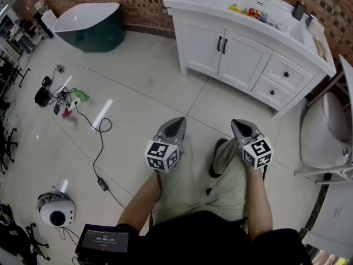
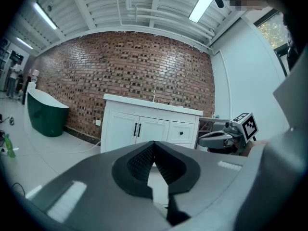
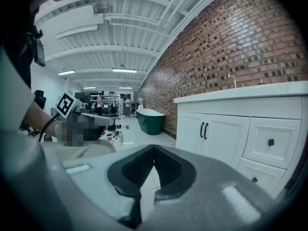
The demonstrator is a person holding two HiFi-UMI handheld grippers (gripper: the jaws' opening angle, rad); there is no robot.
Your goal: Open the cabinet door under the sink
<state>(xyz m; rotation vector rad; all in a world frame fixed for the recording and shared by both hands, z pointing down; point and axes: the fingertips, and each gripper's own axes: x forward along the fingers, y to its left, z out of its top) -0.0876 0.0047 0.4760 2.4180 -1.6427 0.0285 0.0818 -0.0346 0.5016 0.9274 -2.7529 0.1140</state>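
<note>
Left claw [image 1: 175,125] closed | right claw [image 1: 242,128] closed | cabinet doors [image 1: 238,58] unopened

A pale, glossy tiled floor [image 1: 143,87] carries everything here. A white wooden vanity cabinet [image 1: 237,54] stands on it against the brick wall, and a dark green oval bathtub with a white rim [image 1: 91,24] sits well apart to its left. A thin black cable [image 1: 99,148] snakes across the tiles from a small clutter that includes a green bottle [image 1: 80,95]. A round white domed device [image 1: 56,210] rests nearer the person.
</note>
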